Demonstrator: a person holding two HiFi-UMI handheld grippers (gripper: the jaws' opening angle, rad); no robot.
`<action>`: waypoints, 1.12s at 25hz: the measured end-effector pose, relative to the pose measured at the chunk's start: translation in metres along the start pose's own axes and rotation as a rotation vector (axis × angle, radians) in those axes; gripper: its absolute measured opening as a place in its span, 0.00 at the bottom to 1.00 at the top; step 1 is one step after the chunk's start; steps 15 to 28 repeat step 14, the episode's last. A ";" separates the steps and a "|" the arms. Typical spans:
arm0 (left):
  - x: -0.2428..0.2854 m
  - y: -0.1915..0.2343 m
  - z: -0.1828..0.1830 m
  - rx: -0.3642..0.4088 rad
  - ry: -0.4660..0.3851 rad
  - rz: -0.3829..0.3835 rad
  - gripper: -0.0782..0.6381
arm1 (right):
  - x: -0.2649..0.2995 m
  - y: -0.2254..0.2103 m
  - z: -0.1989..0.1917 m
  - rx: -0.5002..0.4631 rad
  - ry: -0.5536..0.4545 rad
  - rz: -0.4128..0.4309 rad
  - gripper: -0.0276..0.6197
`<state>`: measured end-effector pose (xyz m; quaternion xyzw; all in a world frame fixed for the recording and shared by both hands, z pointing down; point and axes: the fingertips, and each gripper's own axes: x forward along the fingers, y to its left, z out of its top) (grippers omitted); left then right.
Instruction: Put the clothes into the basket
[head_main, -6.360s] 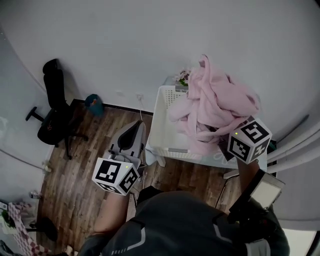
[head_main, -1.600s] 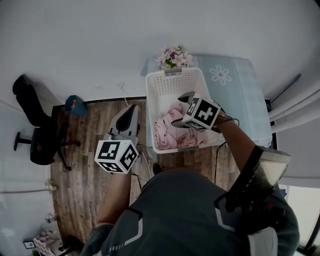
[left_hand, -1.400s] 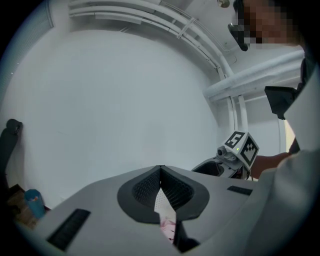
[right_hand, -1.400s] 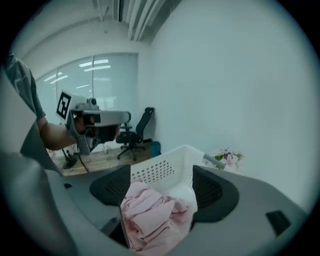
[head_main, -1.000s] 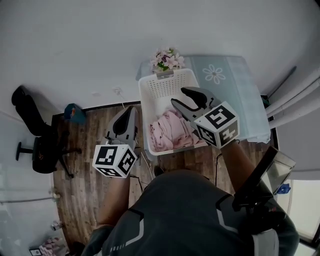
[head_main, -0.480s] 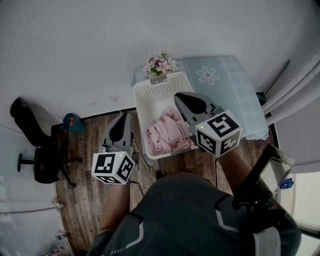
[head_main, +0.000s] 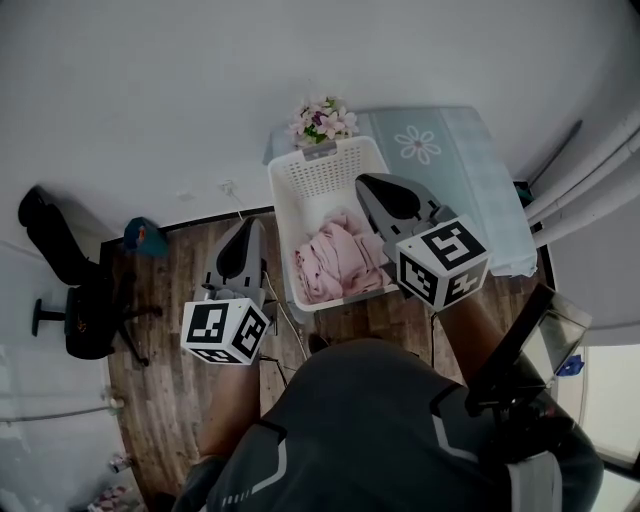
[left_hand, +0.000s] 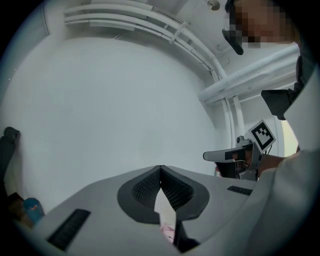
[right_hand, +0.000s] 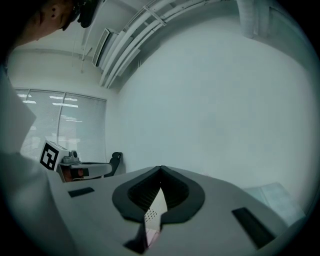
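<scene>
Pink clothes lie bunched in the near half of the white perforated basket, which stands on the table's left end. My right gripper hovers over the basket's right side, above the clothes, shut with nothing in it. My left gripper hangs left of the basket over the wooden floor, also shut and empty. In the left gripper view the jaws meet at the tip, and the right gripper shows beyond them. The right gripper view shows its jaws closed against a bare wall.
A pale blue cloth with a flower print covers the table right of the basket. A bunch of pink flowers stands behind the basket. A black office chair and a small blue object are on the floor at left.
The right gripper's jaws, open over the clothes a second ago, have closed empty. The pink clothes stay in the basket. The left gripper has barely moved.
</scene>
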<state>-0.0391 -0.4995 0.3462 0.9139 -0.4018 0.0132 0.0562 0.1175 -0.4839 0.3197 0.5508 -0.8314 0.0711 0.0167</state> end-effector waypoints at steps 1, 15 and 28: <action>-0.001 0.001 0.000 -0.001 -0.001 0.004 0.12 | 0.000 0.000 0.000 0.000 -0.001 -0.001 0.07; -0.001 0.003 0.007 0.009 -0.018 0.000 0.12 | 0.003 0.000 0.003 -0.002 -0.012 0.000 0.06; -0.001 0.003 0.007 0.009 -0.018 0.000 0.12 | 0.003 0.000 0.003 -0.002 -0.012 0.000 0.06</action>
